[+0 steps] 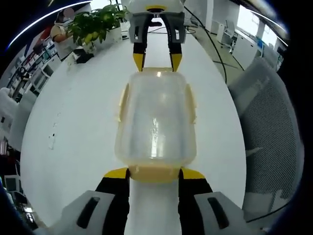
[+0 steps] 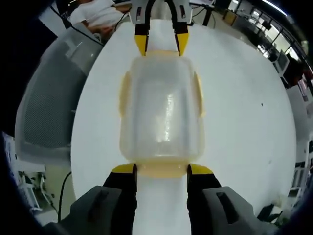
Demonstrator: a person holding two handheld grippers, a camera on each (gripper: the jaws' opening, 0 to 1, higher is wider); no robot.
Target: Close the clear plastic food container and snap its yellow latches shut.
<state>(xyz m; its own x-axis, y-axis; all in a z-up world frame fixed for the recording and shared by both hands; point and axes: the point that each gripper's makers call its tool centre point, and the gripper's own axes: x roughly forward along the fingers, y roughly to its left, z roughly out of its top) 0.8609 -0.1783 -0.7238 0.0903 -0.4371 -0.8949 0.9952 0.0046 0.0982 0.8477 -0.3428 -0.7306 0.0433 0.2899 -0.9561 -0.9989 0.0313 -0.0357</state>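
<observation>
I see clear plastic food container with yellow latches (image 1: 155, 122) frame centre on round white table (image 1: 73, 142). Left gripper (image 1: 154, 175) and right gripper (image 2: 161, 170) spread, flanking opposite end latches. I judge latching step: next, press end latches home.

Between your two grippers the container (image 1: 155, 122) takes up the whole gap, its ends just at both sets of jaw tips. Bare table (image 1: 73, 142) lies open on both flanks. Beyond one flank a mesh chair (image 1: 271, 127) borders the table edge; a potted plant (image 1: 95, 24) stands far off.
</observation>
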